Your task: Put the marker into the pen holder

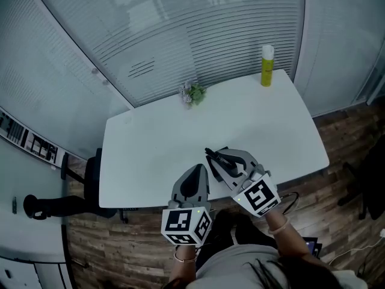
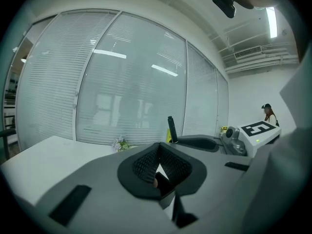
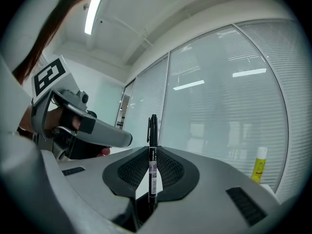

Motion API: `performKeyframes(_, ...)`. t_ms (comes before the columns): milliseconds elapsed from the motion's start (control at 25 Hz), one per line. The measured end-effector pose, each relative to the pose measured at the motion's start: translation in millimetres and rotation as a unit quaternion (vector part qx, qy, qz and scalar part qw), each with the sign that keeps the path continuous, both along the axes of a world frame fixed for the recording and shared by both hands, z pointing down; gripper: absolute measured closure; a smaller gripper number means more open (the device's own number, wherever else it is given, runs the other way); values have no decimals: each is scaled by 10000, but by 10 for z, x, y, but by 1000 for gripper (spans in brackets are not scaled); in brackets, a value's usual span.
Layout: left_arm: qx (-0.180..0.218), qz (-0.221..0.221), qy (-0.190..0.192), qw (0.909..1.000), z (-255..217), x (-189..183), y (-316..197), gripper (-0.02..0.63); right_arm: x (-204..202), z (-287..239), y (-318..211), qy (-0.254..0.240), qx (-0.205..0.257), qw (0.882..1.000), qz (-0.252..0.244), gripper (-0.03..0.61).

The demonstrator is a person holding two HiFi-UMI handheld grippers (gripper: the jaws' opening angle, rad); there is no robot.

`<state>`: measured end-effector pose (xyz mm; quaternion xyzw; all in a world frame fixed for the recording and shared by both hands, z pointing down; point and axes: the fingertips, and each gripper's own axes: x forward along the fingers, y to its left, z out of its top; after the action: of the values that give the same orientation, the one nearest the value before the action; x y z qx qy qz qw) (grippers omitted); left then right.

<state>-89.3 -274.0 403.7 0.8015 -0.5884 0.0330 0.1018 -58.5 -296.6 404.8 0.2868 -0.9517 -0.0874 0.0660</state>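
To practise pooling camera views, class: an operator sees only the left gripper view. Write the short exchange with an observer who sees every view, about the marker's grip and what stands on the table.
Operator: I see a black tip rising beside me. Is the marker really gripped?
Observer: Yes. The right gripper view shows the marker upright, with the right gripper shut on it.
Operator: Where is the pen holder?
Observer: No view shows one. The head view shows a yellow bottle at the far right corner of the table and a small plant at its far edge.
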Motion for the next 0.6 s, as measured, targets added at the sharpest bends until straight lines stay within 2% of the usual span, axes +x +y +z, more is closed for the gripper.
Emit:
performKeyframes(320, -43, 317, -8, 9995, 19, 6, -239, 595, -102, 292, -180, 206, -97, 9997, 23, 509)
performKeyframes(600, -111, 510, 41, 9986, 87, -104, -320, 595, -159, 610, -294, 819, -216, 9963, 152, 509)
